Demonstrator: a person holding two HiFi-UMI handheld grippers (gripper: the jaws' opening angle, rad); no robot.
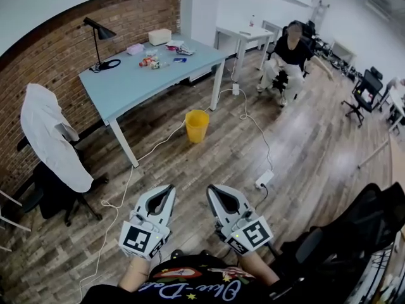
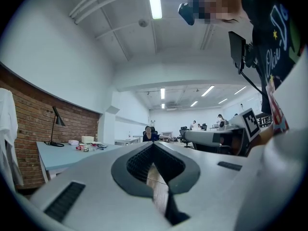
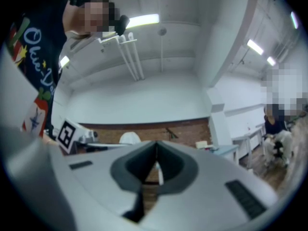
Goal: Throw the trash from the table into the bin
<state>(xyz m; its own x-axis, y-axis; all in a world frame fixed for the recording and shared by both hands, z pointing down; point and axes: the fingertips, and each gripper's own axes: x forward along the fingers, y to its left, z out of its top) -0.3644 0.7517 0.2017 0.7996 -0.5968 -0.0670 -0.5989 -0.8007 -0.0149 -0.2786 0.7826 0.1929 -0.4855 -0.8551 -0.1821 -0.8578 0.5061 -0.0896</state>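
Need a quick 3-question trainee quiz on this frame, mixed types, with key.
1. Where is the yellow bin? A: on the floor beside the table. B: on the table. C: held in a gripper.
2. True or false: the left gripper and right gripper both hold trash.
3. Fill in: both grippers' jaws are ___.
Key: 1 A; 2 false; 3 shut.
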